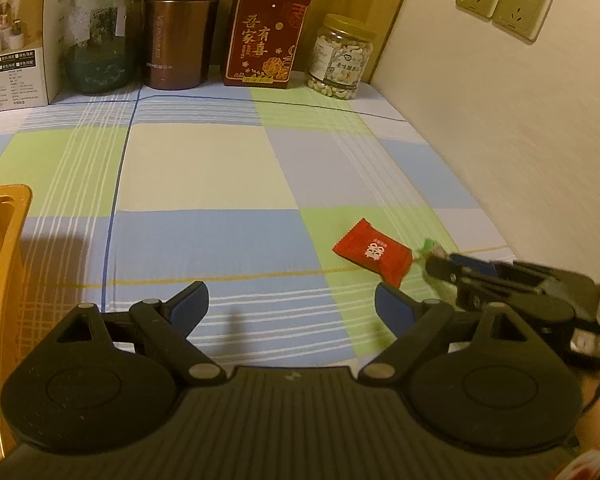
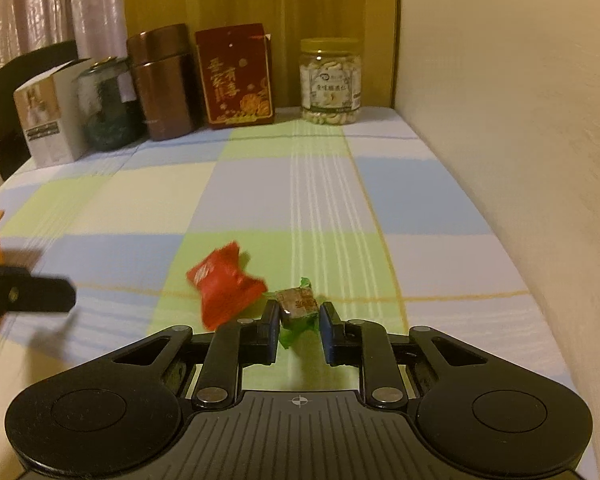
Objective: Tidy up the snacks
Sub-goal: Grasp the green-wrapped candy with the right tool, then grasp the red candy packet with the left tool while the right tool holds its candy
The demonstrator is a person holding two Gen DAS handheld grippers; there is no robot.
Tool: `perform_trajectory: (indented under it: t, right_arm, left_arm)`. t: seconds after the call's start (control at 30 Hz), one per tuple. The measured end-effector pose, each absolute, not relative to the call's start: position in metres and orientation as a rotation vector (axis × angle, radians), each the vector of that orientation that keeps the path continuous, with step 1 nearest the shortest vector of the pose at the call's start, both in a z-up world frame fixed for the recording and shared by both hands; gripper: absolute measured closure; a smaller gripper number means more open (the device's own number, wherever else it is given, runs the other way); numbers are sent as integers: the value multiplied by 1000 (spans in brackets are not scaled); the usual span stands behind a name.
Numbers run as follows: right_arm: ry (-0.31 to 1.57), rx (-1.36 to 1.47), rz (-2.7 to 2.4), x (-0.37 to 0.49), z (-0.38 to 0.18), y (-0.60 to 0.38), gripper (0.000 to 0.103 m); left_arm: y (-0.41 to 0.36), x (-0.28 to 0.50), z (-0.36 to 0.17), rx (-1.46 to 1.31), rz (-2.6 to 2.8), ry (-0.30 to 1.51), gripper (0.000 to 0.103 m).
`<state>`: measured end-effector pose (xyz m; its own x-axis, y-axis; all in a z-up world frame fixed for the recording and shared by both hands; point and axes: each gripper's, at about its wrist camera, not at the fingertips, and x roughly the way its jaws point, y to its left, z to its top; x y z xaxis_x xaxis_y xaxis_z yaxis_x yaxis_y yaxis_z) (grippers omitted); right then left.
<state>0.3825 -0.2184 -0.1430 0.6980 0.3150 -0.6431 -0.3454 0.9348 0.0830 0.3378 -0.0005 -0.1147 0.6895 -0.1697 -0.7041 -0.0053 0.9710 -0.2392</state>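
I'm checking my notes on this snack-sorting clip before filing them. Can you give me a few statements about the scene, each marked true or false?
1. The right gripper has its jaws closed on a green-wrapped candy. True.
2. The left gripper holds the red snack packet. False: its jaws stand wide open with nothing between them, and the packet lies on the checked cloth ahead of its right finger.
3. The jar of cashews stands at the far end of the cloth, near the wall. True.
4. The red packet lies to the right of the green-wrapped candy in the right wrist view. False: it lies to the candy's left.
5. The orange tray sits at the left edge of the left wrist view. True.
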Motion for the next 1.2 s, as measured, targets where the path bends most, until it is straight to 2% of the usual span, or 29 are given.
perform_trajectory:
  t: [0.33,0.73,0.9,1.07,1.2]
  right_arm:
    - [748,-16,518,385,-153,-211,81]
    - [743,38,442,362,-150,-238,81]
    - [733,45,404,355,-149,-249,81]
    - [742,59,374,354,-151,-255,82]
    - [746,66,366,353,-152,-255,81]
  left_arm:
    - [-2,352,-121,-219,-96,805,14]
    - [-35,388,-147,-133,-225,783,15]
    - [-51,398,-154,-41,-273,763,28]
    - [-60,400,-158,16,-315,743,35]
    - [-66,402,-163,60,-317,754,47]
